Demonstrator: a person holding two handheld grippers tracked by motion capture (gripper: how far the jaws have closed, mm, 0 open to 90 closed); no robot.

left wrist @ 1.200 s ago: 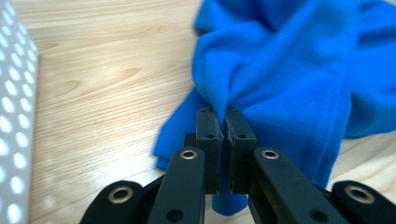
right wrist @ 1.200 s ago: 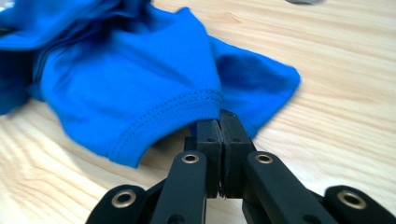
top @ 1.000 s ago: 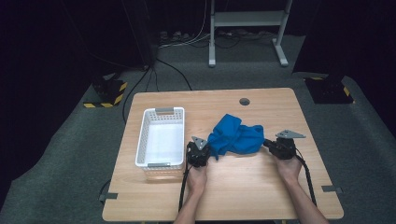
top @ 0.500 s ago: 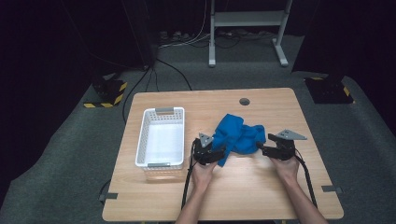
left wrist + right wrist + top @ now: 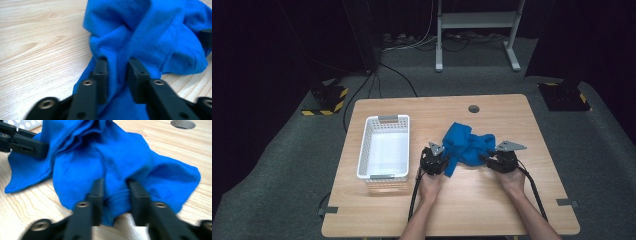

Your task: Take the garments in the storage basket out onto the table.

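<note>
Crumpled blue cotton garment (image 5: pixel 468 146) sits bunched between both your left gripper (image 5: pixel 117 75) and right gripper (image 5: pixel 115 195); jaws just closing, seemingly pinching only folds; it may slip free when lifted.

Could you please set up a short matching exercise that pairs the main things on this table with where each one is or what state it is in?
Things:
1. blue cloth
2. white basket
3. left gripper
4. round hole

Places or states:
A. stands on the left part of the table, nothing in it
B. lies crumpled near the middle, between the two grippers
C. is set in the tabletop near the far edge
D. has a fold of cloth between its jaws, which have just been closing

Pairs: 1-B, 2-A, 3-D, 4-C
</note>
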